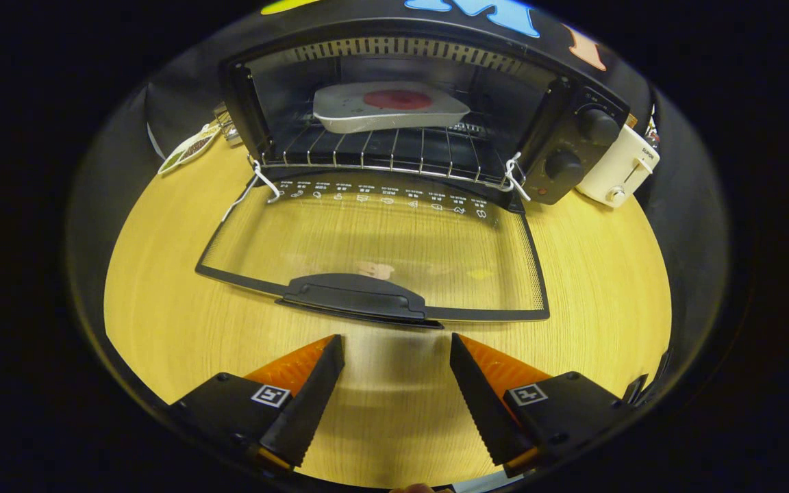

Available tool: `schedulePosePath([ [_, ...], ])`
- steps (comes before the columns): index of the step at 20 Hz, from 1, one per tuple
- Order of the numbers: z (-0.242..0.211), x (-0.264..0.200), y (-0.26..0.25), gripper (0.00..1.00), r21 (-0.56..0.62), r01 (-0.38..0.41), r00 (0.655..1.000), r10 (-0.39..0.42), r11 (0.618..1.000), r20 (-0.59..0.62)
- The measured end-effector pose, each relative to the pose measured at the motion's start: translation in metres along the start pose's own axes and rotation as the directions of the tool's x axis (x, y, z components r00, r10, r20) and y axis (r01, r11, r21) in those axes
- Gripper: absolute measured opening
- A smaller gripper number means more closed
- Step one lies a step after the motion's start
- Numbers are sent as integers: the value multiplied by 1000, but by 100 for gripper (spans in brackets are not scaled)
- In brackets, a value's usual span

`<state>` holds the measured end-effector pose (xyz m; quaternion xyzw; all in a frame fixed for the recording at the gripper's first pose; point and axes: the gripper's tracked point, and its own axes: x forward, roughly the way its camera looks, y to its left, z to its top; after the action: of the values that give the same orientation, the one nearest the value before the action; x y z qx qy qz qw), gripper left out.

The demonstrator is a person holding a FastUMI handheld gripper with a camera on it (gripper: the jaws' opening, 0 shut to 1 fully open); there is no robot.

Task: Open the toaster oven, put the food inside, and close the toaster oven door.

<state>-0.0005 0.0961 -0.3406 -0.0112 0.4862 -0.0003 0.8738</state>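
A black toaster oven (566, 147) stands at the back of the wooden table (161, 322) with its glass door (381, 239) folded down flat toward me. Inside, on the wire rack (394, 156), rests a pale plate (340, 113) carrying a round red piece of food (398, 100). The door's black handle (353, 298) lies just ahead of my fingers. My gripper (396, 342) is open, its two fingers spread wide over bare table, holding nothing.
A white pop-up toaster (617, 171) stands right of the oven, close against its knob panel. A small packet (189, 149) lies on the table at the oven's left. Black cloth walls ring the table.
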Motion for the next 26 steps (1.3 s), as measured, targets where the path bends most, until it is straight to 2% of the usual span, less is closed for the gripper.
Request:
schedulePosePath([
  [8, 11, 3, 0, 97, 19, -20, 1000, 20, 1000, 7],
  [14, 20, -12, 0, 98, -60, -34, 998, 36, 998, 45],
  [19, 34, -38, 1, 98, -125, -47, 988, 64, 991, 140],
  [24, 52, -63, 1, 99, -141, -44, 972, 75, 989, 223],
  [26, 64, -75, 0, 99, -113, -55, 960, 84, 992, 268],
])
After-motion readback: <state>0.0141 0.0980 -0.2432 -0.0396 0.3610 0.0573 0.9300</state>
